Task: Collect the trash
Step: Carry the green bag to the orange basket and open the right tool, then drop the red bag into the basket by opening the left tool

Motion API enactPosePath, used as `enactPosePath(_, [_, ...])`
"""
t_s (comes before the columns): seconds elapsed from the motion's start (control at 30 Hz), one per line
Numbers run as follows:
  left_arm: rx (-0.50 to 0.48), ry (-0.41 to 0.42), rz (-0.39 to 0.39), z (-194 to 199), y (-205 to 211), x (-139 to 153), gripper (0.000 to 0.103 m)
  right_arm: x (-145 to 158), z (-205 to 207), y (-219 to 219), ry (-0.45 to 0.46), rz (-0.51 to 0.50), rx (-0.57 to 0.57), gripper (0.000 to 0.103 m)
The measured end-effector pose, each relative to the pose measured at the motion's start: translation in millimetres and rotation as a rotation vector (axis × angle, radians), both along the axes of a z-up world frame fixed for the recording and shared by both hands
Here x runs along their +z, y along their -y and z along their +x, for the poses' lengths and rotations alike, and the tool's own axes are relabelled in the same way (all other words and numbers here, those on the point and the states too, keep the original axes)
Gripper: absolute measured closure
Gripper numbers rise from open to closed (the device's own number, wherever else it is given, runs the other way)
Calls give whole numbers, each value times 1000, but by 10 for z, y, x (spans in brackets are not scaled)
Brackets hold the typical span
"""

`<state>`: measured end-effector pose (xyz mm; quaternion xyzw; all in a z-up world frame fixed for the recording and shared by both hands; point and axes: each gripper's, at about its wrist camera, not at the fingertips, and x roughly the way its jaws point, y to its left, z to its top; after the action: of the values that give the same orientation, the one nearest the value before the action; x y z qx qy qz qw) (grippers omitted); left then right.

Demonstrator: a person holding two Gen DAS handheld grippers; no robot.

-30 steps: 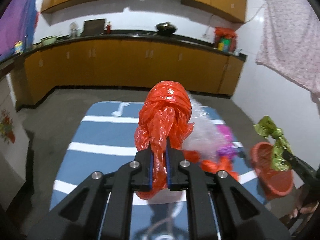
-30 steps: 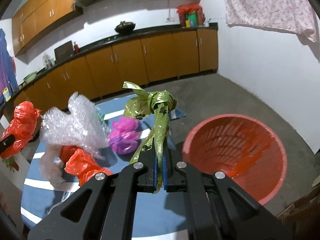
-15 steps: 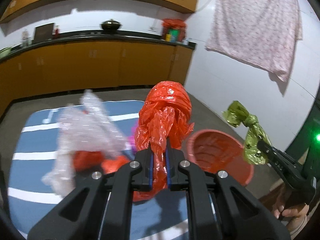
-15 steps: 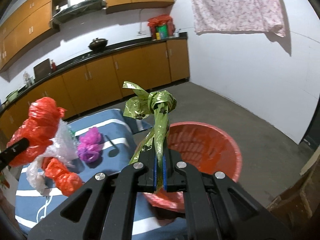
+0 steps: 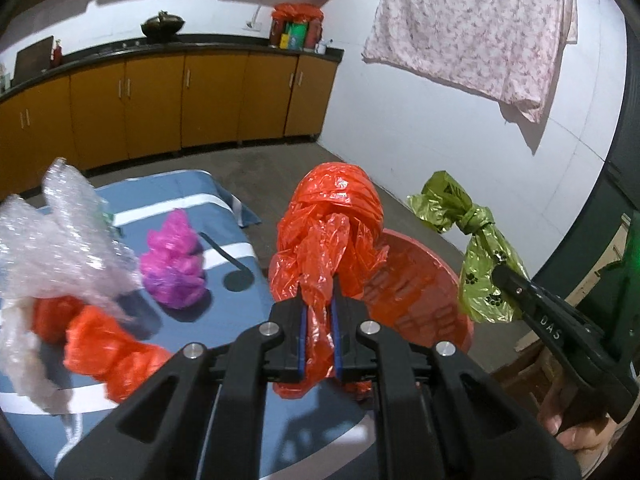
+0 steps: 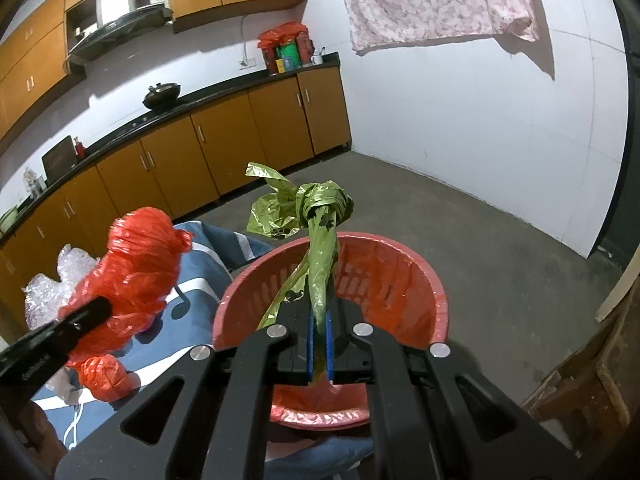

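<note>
Red basket [image 6: 434, 296] holds only its liner; left gripper [image 5: 319, 334] clamps an orange bag [image 5: 332, 216], right gripper [image 6: 319, 350] a green bag [image 6: 316, 216].

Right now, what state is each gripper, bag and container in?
left gripper: shut on orange bag, lifted
right gripper: shut on green bag, above the bin
red bin: upright, nothing visible inside
pink bag: lying on table
bubble wrap: crumpled on table
</note>
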<state>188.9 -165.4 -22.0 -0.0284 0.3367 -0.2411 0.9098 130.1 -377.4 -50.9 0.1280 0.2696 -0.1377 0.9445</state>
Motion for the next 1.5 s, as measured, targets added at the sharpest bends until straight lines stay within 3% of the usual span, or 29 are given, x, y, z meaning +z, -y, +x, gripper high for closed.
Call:
enactPosePath(0.3, [-54, -31, -2, 169, 385, -168, 91, -20, 49, 109, 10, 16, -24, 98])
enactPosePath(0.37, [-62, -41, 3, 202, 448, -221, 88, -40, 46, 105, 13, 17, -24, 98])
enactPosePath(0.43, [-63, -54, 5, 225, 467, -281, 69, -67, 51, 125, 15, 31, -19, 96])
enactPosePath(0.5, [-55, -67, -1, 250, 453, -333, 60, -109, 46, 142, 4, 39, -19, 87])
enactPosePath(0.57, [-48, -76, 3, 269, 432, -377, 58, -161, 5, 157, -2, 46, -32, 65])
enactPosePath(0.6, [-43, -80, 7, 274, 407, -387, 57, -163, -9, 193, 1, 51, -39, 61])
enactPosePath(0.9, [56, -20, 43, 158, 6, -304, 34, -162, -97, 295, -8, 50, -74, 45])
enactPosePath(1.1, [116, 16, 54, 3, -307, -208, 30, -76, -52, 115, -2, 5, -29, 40])
enactPosePath(1.33, [213, 83, 76, -223, -801, -66, 27, 44, -18, -348, 32, -66, 77, 20])
enactPosePath(1.5, [323, 120, 104, -387, -1264, -18, 26, 38, 131, -703, 20, -92, 165, 19])
